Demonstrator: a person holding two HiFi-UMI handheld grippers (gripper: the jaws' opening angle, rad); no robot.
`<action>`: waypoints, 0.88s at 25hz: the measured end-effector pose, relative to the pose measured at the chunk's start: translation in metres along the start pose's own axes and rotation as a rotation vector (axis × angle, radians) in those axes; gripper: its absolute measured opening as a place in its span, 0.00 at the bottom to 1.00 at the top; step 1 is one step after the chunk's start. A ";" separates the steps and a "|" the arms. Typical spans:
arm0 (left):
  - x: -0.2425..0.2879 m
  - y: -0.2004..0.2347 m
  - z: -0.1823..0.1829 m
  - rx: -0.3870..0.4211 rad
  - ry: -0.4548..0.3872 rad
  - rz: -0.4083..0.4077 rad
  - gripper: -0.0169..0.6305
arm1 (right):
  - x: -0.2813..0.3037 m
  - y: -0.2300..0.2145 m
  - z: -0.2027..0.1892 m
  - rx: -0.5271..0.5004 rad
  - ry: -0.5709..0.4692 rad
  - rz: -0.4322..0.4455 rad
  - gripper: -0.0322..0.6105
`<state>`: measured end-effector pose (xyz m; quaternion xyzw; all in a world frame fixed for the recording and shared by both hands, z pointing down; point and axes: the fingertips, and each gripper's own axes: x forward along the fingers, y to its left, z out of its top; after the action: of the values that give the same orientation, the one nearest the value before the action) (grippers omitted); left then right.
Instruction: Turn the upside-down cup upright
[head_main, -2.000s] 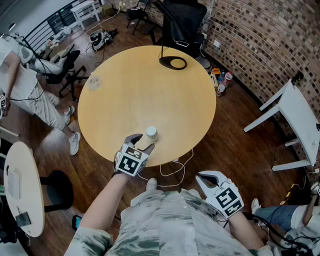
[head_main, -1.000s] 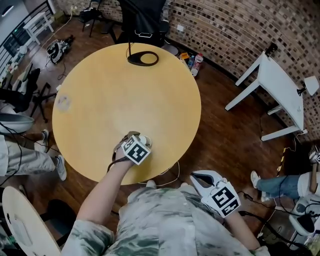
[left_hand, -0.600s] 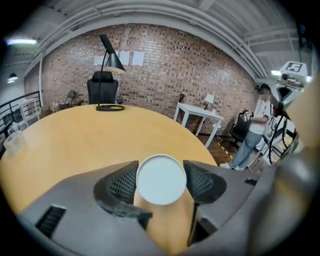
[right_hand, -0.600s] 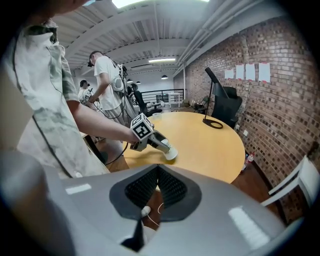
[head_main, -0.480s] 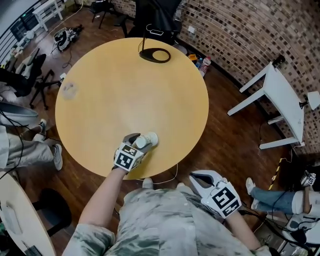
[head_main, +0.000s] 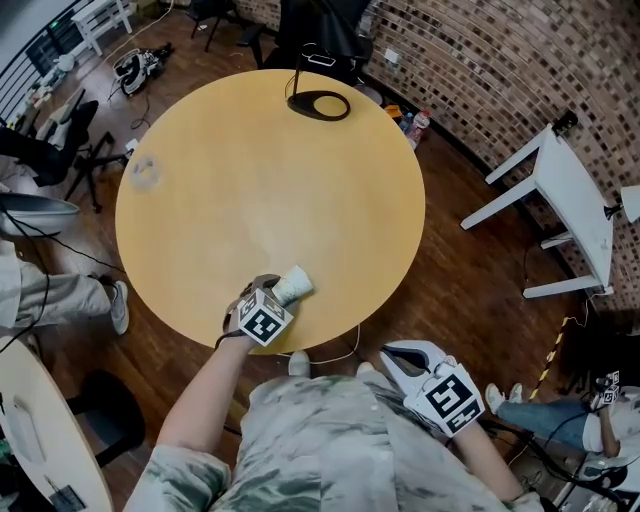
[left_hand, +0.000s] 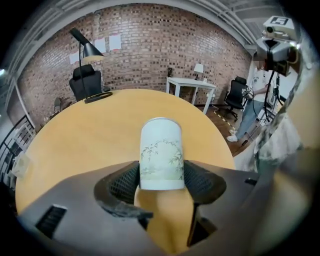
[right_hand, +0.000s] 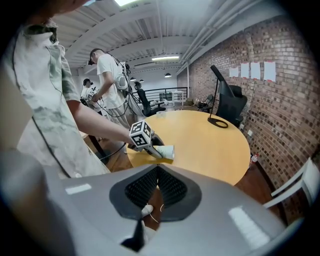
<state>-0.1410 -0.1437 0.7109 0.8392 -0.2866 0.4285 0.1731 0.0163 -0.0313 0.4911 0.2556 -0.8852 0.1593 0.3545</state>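
Note:
A white cup (head_main: 295, 284) with a faint bamboo print is held tilted, its round end pointing right, just above the near edge of the round wooden table (head_main: 270, 180). My left gripper (head_main: 283, 291) grips it from the near side. In the left gripper view the cup (left_hand: 161, 154) points away from the camera, and the jaws of the left gripper (left_hand: 161, 180) are closing, their pads pressed on its two sides. My right gripper (head_main: 398, 356) is shut and empty, off the table near my body. From the right gripper (right_hand: 158, 188) the cup (right_hand: 166, 152) shows beyond the marker cube.
A black lamp base (head_main: 318, 105) sits at the table's far edge, and a small clear object (head_main: 145, 172) at its left. A white side table (head_main: 560, 190) stands to the right by the brick wall. A pale cable (head_main: 340, 352) lies on the floor below the near edge.
The left gripper has rolled and drawn slightly toward the table's near edge, tipping the cup over so its end points right. The right gripper has stayed by my body.

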 end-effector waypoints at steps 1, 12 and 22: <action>0.001 0.001 -0.001 0.009 0.011 0.002 0.46 | -0.001 0.000 -0.001 0.003 0.000 -0.002 0.05; 0.001 0.006 -0.003 0.053 0.109 0.003 0.54 | -0.011 -0.012 -0.012 0.044 -0.009 -0.028 0.05; 0.014 -0.013 0.034 0.151 0.276 -0.033 0.59 | -0.015 -0.020 -0.018 0.068 -0.019 -0.033 0.05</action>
<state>-0.1047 -0.1564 0.7026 0.7876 -0.2132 0.5573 0.1540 0.0468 -0.0342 0.4951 0.2834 -0.8784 0.1811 0.3396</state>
